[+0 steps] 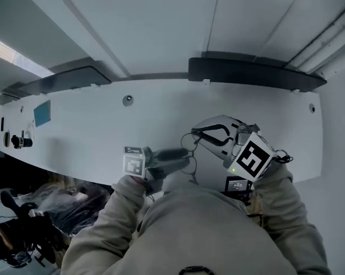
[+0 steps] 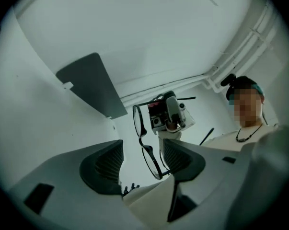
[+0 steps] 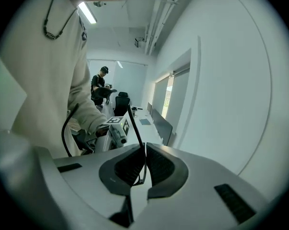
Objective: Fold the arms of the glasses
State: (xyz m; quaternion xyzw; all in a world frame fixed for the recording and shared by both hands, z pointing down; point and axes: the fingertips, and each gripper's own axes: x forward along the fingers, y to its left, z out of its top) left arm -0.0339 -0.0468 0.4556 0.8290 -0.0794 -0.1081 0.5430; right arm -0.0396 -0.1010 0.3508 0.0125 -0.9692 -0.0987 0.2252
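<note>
The black-framed glasses [image 2: 145, 139] hang in the air, lenses one above the other. My right gripper [image 3: 144, 163] is shut on one thin black arm [image 3: 134, 126] of the glasses, which runs up from between its pads. From the left gripper view, the right gripper [image 2: 170, 111] holds the frame from behind. My left gripper [image 2: 143, 153] stands open, its pads [image 2: 106, 166] on either side of the lower lens and clear of it. In the head view the left gripper [image 1: 186, 160] and right gripper [image 1: 195, 134] meet close together at chest height, with the glasses [image 1: 185, 144] between them.
Both beige sleeves [image 1: 121, 211] fill the lower head view. Dark panels [image 1: 252, 73] jut from the white wall. In the right gripper view another person [image 3: 102, 85] stands far back by desks and a chair [image 3: 120, 102]. A white wall lies close on the right.
</note>
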